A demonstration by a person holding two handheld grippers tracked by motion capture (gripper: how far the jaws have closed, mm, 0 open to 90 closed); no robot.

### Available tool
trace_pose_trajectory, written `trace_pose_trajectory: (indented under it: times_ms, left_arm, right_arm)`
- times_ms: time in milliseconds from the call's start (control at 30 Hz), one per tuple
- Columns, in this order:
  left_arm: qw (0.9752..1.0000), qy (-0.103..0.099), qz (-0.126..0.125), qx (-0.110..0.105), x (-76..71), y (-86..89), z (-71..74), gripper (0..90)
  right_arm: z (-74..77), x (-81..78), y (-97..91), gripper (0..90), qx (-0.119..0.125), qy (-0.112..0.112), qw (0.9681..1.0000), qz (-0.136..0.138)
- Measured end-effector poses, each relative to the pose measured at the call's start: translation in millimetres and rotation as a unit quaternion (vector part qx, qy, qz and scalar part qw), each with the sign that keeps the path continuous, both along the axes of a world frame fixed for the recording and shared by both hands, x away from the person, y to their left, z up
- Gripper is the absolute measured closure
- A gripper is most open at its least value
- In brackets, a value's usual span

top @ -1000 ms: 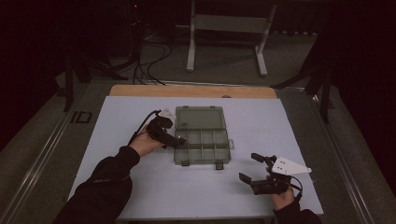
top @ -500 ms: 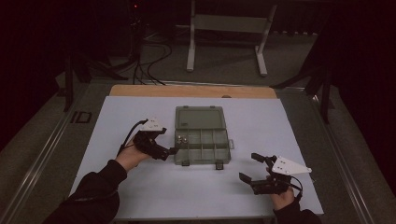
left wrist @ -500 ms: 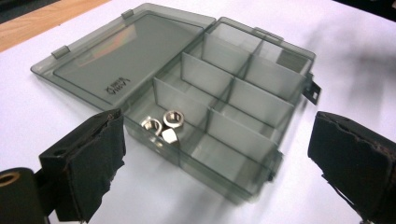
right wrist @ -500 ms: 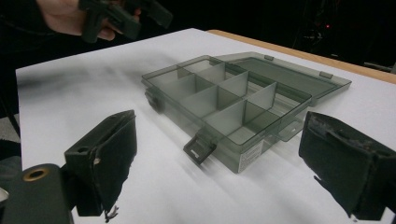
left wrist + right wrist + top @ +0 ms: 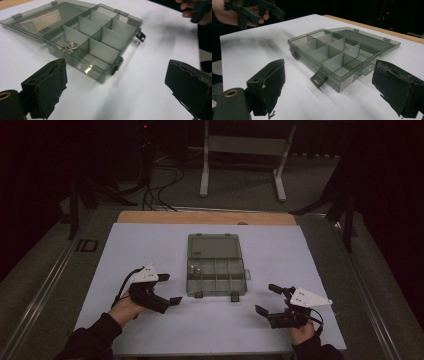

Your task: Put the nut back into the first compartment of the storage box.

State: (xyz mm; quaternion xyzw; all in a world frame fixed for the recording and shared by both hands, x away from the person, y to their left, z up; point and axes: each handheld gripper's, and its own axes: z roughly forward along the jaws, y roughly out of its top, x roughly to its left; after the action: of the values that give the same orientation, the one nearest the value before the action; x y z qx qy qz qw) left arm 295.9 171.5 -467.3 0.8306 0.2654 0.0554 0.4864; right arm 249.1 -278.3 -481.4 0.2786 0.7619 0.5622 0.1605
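A smoky clear organizer box lies open in the middle of the white mat, its lid flat behind it. Small metal nuts rest in its back left compartment; the other compartments look empty. My left gripper hovers open just left of the box's front corner, nothing between its pads. My right gripper is open too, right of the box's front. In the left gripper view the box and a nut sit ahead of the wide-apart jaws. The right gripper view has the box ahead of its spread jaws.
The white mat covers the table up to a wooden strip at the back. Two latches hang off the box's front wall. A metal stand and cables are on the floor beyond the table.
My left gripper has drawn back from the box's left compartments toward the person, ending lower and farther left. The right gripper has stayed put.
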Motion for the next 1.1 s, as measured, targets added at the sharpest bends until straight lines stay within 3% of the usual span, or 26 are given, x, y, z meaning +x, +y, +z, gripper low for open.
trace_pose_trajectory:
  times_ms: [533,667,1100]
  left_arm:
    - [1.0,0.003,-0.007,-0.003,-32.3,20.9,-14.2,5.4]
    - [0.9999,-0.008,-0.009,-0.004,-39.3,26.1,-17.4,5.4]
    - [0.9999,-0.011,0.004,-0.002,-50.8,46.8,-32.0,5.3]
  right_arm:
    - [-0.1,-0.1,0.3,11.4,-0.002,0.0,1.0,0.0]
    - [-0.1,0.0,0.4,11.4,-0.002,-0.001,1.0,0.0]
    - [0.0,-0.2,0.7,11.4,-0.003,-0.002,1.0,0.0]
